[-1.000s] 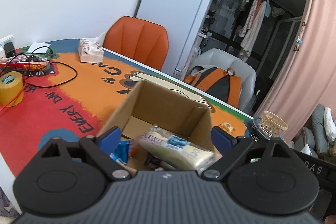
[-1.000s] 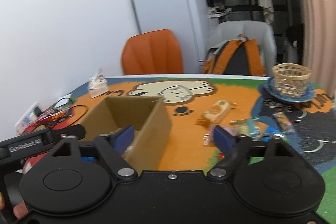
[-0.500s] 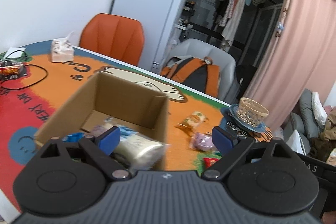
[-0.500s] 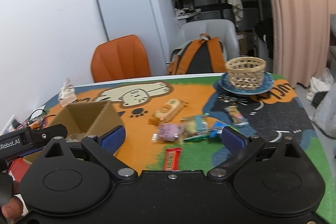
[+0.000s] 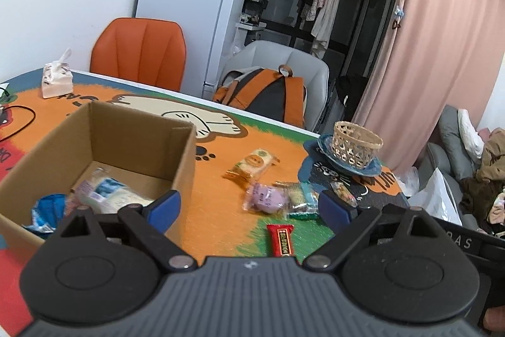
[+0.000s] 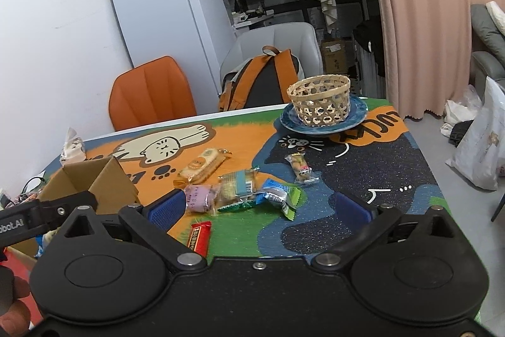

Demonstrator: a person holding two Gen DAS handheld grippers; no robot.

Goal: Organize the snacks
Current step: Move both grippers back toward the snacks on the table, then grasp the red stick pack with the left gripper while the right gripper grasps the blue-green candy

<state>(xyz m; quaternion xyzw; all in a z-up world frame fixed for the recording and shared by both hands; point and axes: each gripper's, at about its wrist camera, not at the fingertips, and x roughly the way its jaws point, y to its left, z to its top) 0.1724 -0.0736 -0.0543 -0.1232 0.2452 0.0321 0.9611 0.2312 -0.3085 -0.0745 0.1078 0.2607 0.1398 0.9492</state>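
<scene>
Both grippers empty, left gripper point(image 5: 249, 207) and right gripper point(image 6: 258, 207) spread wide over loose snack packets point(image 6: 240, 188) beside the cardboard box point(image 5: 132, 144), presumably ready to collect more; some already lie inside.

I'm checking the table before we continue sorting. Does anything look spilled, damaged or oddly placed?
Nothing spilled or damaged. Several snack packets lie loose on the table mat beside the cardboard box, not yet sorted. The woven basket sits upright on its blue plate.
</scene>
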